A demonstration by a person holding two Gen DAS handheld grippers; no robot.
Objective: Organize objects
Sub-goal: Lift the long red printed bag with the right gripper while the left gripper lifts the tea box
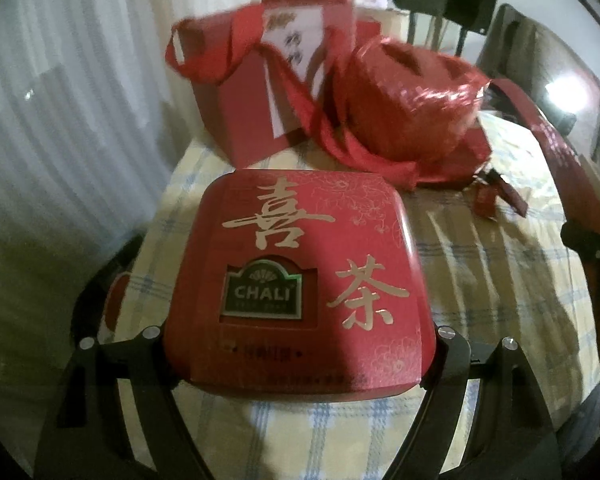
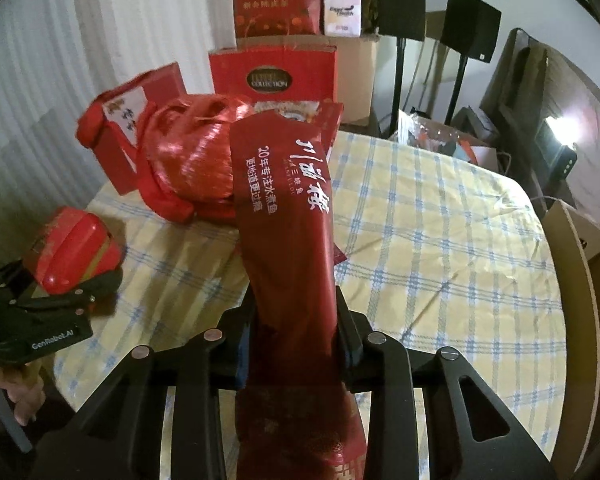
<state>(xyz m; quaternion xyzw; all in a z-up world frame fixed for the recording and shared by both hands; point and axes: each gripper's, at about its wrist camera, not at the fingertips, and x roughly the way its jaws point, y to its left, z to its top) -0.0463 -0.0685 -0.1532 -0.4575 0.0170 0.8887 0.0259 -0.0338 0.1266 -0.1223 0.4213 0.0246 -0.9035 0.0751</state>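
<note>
Black left tool [image 2: 100, 284] marked "GenRobot.AI"; black right tool [image 2: 296, 344] with round screws.

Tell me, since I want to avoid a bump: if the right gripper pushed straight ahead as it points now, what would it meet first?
Probably the shiny red ball of ribbon, beyond the tip of the long red packet it grips; depth is hard to judge.

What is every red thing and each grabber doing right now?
Left gripper: shut on the tea tin.
Tea tin: lid closed, held over the table's edge.
Right gripper: shut on the long red packet.
Long red packet: held up, tilted.
Red twine ball: resting on the tablecloth.
Red gift box: standing, ribbon handle hanging loose.
</note>
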